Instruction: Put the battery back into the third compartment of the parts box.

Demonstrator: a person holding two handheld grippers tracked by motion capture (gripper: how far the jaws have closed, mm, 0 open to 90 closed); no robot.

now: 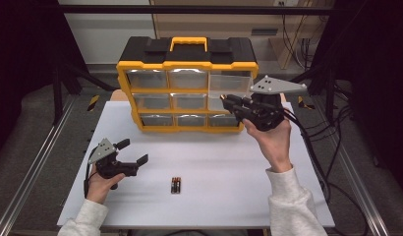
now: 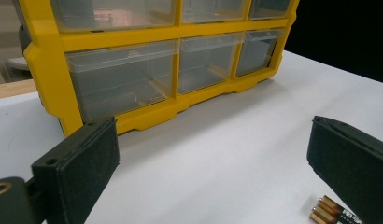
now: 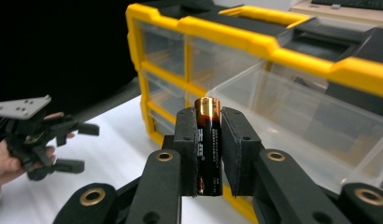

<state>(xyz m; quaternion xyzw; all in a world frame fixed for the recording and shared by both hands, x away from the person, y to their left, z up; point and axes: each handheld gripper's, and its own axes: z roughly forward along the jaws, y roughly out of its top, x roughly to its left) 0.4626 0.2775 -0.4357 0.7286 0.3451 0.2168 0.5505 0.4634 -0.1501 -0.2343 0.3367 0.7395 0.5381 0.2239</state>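
while right claw (image 3: 209, 154) clamps one battery (image 3: 208, 149) — left claw (image 1: 130, 153) gapes empty — two batteries (image 1: 175, 185) lie.

High view looks down; all views share the organizer (image 1: 187, 83).

We can read almost nothing here. The battery (image 3: 209, 144) clamped upright between the right gripper's (image 3: 209, 140) jaws carries small white print down its black side at the six o'clock end, too fine for us to make out. The batteries (image 2: 330, 212) on the table show a white mark, equally illegible.
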